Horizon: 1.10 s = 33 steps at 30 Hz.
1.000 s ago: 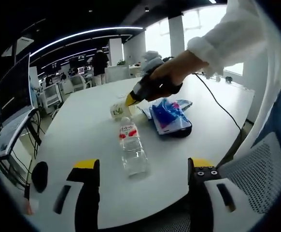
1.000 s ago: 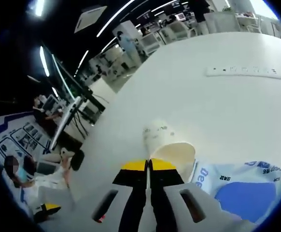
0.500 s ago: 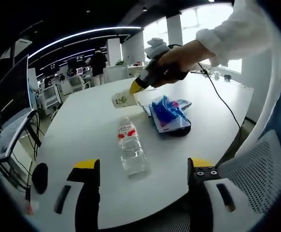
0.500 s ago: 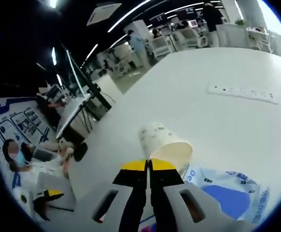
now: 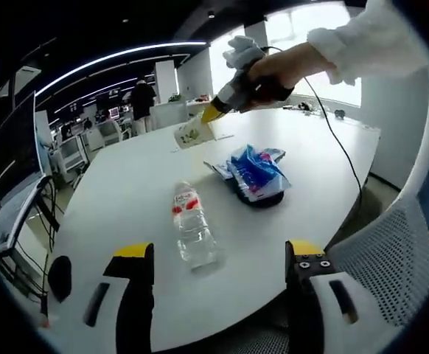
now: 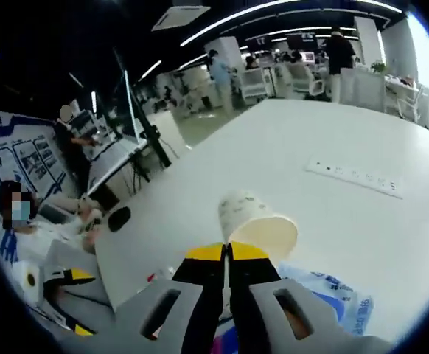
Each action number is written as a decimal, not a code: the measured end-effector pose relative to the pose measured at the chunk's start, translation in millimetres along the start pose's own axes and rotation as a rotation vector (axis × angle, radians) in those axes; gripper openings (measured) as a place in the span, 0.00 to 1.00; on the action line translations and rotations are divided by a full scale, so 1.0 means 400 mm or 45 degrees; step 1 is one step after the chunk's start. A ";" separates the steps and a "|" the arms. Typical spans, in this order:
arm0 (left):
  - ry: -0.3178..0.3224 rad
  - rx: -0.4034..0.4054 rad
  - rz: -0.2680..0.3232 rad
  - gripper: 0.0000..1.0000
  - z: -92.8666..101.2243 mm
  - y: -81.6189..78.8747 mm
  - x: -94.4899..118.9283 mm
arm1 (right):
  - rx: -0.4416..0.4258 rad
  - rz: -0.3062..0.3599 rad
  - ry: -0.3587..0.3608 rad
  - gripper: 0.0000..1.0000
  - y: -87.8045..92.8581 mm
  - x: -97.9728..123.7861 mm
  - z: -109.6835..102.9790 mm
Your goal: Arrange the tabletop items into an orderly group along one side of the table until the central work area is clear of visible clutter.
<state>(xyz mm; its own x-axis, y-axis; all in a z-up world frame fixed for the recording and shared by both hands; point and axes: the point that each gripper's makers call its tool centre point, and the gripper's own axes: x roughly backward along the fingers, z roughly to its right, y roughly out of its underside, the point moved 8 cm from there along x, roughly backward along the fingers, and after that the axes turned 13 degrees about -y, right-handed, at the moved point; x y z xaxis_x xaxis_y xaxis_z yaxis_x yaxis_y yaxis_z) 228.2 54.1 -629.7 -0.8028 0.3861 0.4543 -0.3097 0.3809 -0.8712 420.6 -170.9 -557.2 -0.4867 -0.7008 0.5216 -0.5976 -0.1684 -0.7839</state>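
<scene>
White table (image 5: pixel 126 199), paper cup (image 6: pixel 255 221) pinched aloft by the right gripper (image 6: pixel 227 254).
Left gripper (image 5: pixel 218 254) hangs apart; next, set the cup along one edge.

The paper cup (image 5: pixel 193 133), pinched by its rim in the closed right tongs (image 5: pixel 211 113), has been lifted clear of the white surface (image 5: pixel 126 199), where it rested a second ago beside the blue-and-white packet (image 5: pixel 255 172). It is now carried tilted in the air, higher and farther from the lying water bottle (image 5: pixel 191 230). In the right gripper view, the cup (image 6: pixel 253 221) is seen raised above the surface (image 6: pixel 332 221), with more of the packet (image 6: pixel 325 295) dropped low behind the tongs (image 6: pixel 227 254).
</scene>
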 end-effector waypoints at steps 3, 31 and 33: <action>0.017 0.000 0.013 0.74 0.002 -0.003 0.005 | 0.115 -0.038 0.017 0.00 -0.010 0.021 -0.019; -0.063 -0.038 -0.037 0.77 -0.016 0.011 -0.001 | 0.738 -0.594 -0.141 0.00 -0.108 0.007 0.057; -0.058 -0.049 -0.047 0.77 -0.013 0.013 -0.003 | 0.726 -0.606 -0.156 0.00 -0.107 0.000 0.062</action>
<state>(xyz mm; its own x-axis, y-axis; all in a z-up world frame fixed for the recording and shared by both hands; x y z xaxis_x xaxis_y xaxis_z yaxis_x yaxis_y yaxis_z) 230.2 59.9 -633.7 -0.8138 0.3330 0.4763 -0.3204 0.4267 -0.8457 462.0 -181.1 -532.0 -0.1640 -0.5294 0.8324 -0.2868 -0.7817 -0.5537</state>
